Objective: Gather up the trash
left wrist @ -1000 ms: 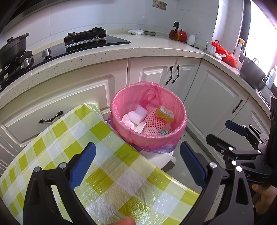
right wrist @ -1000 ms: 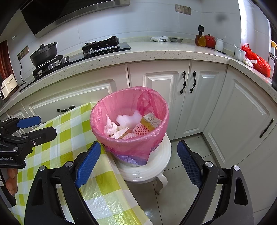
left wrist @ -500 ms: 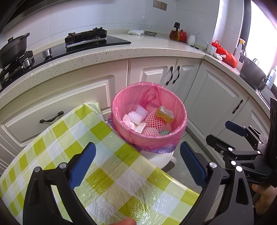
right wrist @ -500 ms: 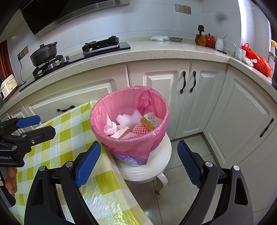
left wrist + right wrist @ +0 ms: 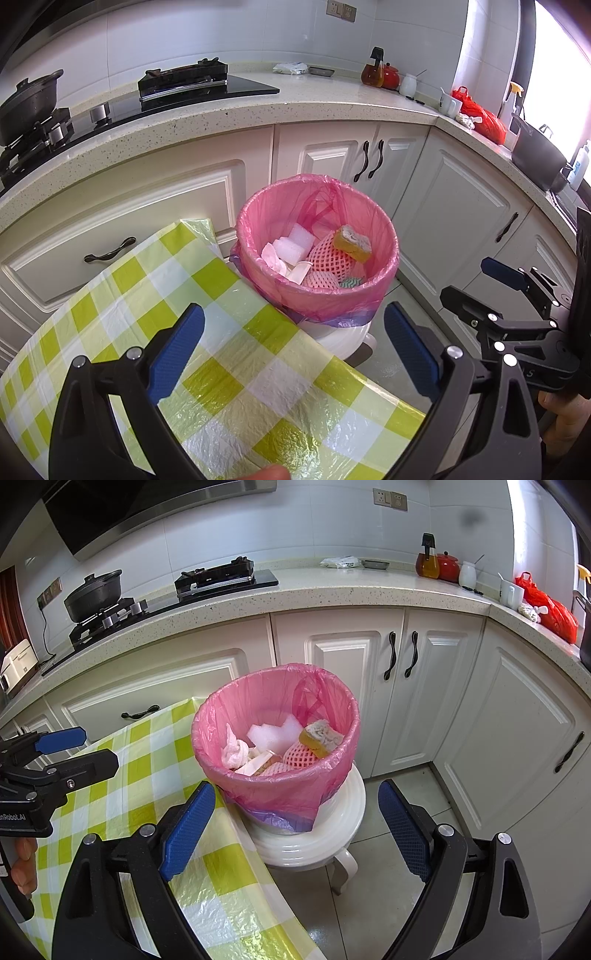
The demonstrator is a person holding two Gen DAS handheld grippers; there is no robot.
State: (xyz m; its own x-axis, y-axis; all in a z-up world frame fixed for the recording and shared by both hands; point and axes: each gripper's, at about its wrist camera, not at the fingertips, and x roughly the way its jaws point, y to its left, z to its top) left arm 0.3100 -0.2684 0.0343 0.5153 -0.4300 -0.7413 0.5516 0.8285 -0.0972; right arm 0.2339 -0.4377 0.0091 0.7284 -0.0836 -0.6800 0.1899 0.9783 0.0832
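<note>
One bin (image 5: 236,797), two grippers (image 5: 295,819) (image 5: 293,350)

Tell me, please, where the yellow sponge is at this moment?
In both wrist views the yellow sponge lies inside the pink-lined bin, on the right side, atop the pink foam net, near the white foam pieces.

Right claw (image 5: 295,823) gapes empty before pink-lined bin (image 5: 275,709) of trash

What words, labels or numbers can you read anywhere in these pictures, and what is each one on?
"nRobot.AI": white print on the body of the left gripper, cut off at the picture's left edge, so the word's start is missing.
A faint mark on the right gripper body: too small to read.
No other print shows on the bin, cabinets or counter items.
</note>
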